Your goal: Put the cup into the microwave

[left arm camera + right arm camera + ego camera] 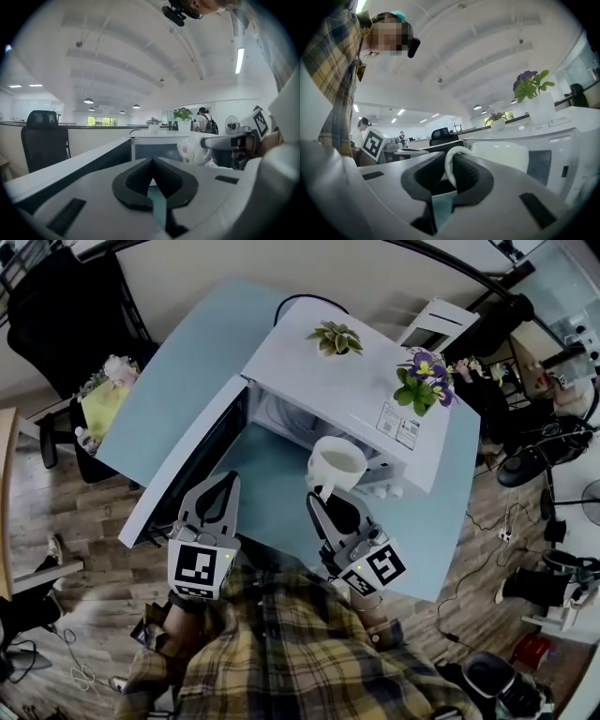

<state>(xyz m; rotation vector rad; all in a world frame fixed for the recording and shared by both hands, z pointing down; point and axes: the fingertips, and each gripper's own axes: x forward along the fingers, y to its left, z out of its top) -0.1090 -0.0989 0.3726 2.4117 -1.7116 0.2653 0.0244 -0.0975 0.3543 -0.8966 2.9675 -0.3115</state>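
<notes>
A white cup [336, 465] hangs in front of the open white microwave [347, 390], held above the light blue table [272, 502]. My right gripper [323, 502] is shut on the cup's handle [450, 166]; the cup body [501, 157] shows just past the jaws. The microwave door [192, 465] swings open to the left. My left gripper [223, 486] is shut and holds nothing, its tips near the door's inner side. In the left gripper view the cup [194, 150] and right gripper [234, 145] appear to the right.
Two potted plants stand on the microwave top: a green one [335, 337] and a purple-flowered one [424, 379]. A bag with flowers [108, 395] sits at the table's left corner. Office chairs and cables surround the table.
</notes>
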